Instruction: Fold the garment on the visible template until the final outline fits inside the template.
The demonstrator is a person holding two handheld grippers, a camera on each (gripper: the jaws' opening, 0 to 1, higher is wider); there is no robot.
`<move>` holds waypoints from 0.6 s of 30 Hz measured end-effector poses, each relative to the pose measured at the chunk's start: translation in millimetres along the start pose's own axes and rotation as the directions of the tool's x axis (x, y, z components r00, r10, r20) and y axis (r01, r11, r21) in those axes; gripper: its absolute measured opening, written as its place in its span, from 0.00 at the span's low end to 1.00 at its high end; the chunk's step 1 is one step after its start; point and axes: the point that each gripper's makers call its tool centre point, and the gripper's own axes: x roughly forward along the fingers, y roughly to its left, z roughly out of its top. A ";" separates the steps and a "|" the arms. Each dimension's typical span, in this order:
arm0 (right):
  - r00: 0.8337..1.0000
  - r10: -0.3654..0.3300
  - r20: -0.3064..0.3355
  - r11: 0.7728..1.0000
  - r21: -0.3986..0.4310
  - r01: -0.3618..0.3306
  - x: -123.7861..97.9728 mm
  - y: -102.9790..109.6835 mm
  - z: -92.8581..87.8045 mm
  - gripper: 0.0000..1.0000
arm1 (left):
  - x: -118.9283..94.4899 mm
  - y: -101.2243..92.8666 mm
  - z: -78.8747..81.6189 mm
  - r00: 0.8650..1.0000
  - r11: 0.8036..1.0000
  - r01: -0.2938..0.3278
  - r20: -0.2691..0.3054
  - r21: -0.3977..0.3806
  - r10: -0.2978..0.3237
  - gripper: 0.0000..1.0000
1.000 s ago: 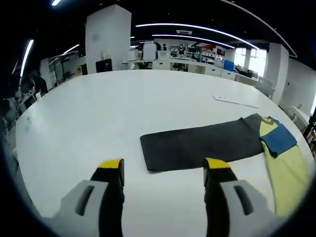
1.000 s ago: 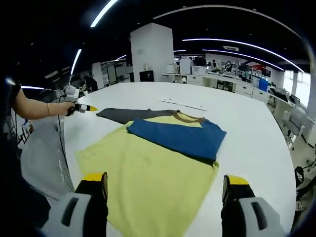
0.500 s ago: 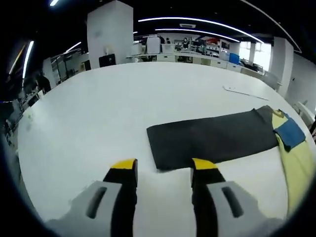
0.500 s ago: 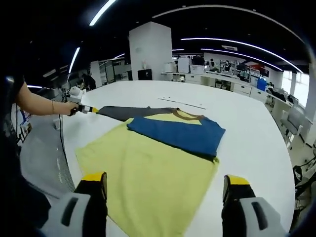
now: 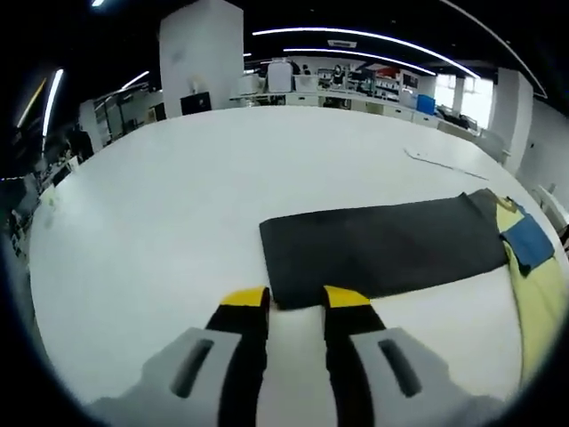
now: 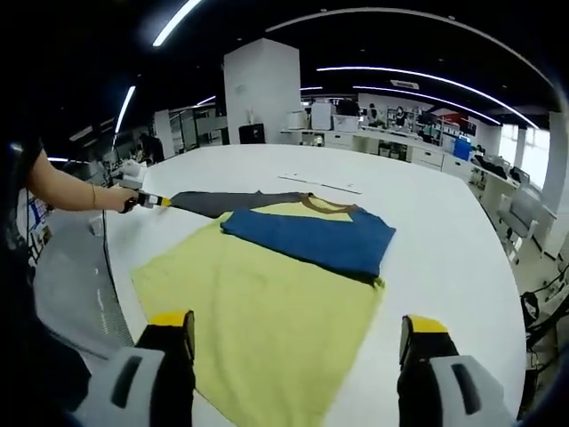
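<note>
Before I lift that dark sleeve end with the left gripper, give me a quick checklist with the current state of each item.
1. Left gripper at the edge of the dark grey flat sleeve: ok.
2. Cloth actually pinched between its jaws: cannot tell.
3. Right gripper open, holding nothing: ok.
4. Yellow shirt body lying flat: ok.
5. Blue folded sleeve resting on the yellow body: ok.
6. Template outline visible: cannot tell.

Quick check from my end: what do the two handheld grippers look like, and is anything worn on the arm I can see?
Both match: the left gripper and the right gripper have light grey bodies with a dark slot, black jaws and yellow tips. In the right gripper view the left gripper looks pale with a yellow tip, and a thin dark cable hangs below it. The person's arm there has a thin band at the wrist and a dark short sleeve.
</note>
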 end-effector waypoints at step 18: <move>0.999 0.016 -0.028 0.999 -0.028 -0.017 4.1 4.7 -4.8 1.00 | 6.5 -4.7 0.6 0.998 0.994 -0.033 -0.060 -0.102 0.027 0.02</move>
